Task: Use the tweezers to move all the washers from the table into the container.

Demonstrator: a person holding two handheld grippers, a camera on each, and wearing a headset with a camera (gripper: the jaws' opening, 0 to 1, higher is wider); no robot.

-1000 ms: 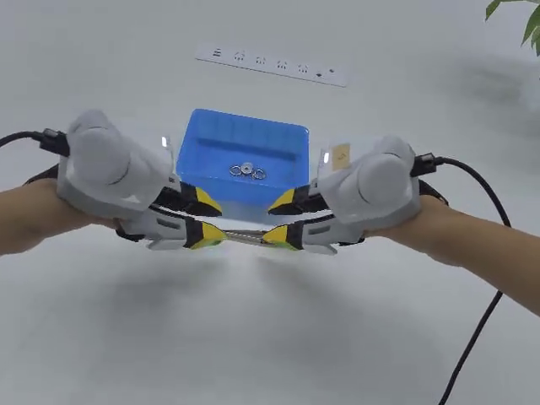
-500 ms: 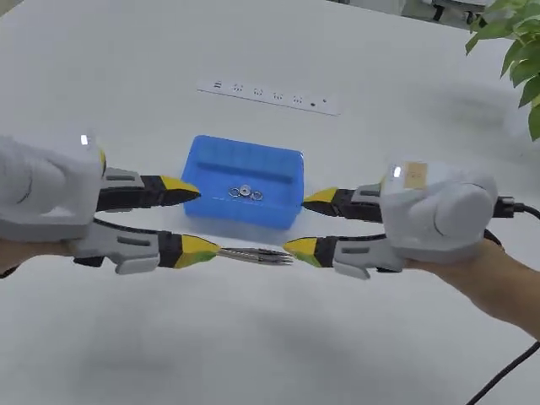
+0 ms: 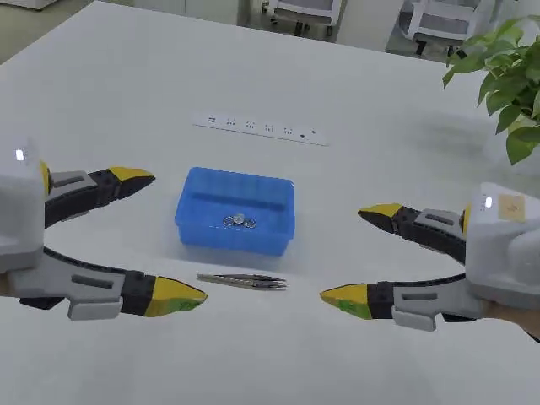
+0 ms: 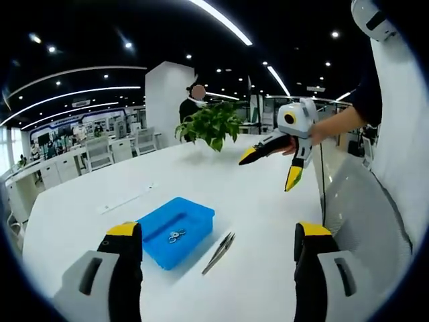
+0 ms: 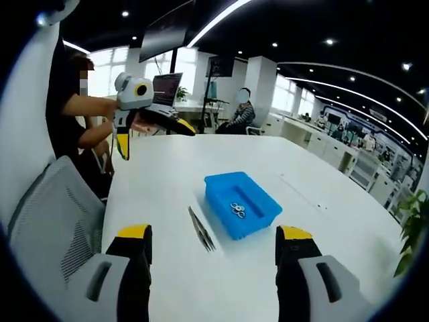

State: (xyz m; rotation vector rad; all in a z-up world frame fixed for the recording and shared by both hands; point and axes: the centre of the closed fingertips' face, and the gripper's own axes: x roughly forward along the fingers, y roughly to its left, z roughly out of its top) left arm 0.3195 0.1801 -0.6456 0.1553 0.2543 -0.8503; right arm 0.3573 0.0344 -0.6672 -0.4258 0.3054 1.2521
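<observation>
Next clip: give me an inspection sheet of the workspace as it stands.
Surface: white table, no loose washers seen on it.
Job's things: blue container holds the washers; tweezers lie flat on the table before it, held by neither gripper.
Clutter: power strip beyond the container.
Grippers: left gripper and right gripper both open, empty, either side of the container.
Cables: nothing clearly seen.
Surroundings: potted plant at far right; office chairs and people behind.

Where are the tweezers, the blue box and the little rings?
tweezers (image 3: 242, 281), head view, middle of its arms.
blue box (image 3: 232, 243), head view, front wall.
little rings (image 3: 239, 221), head view, middle of the pile.
</observation>
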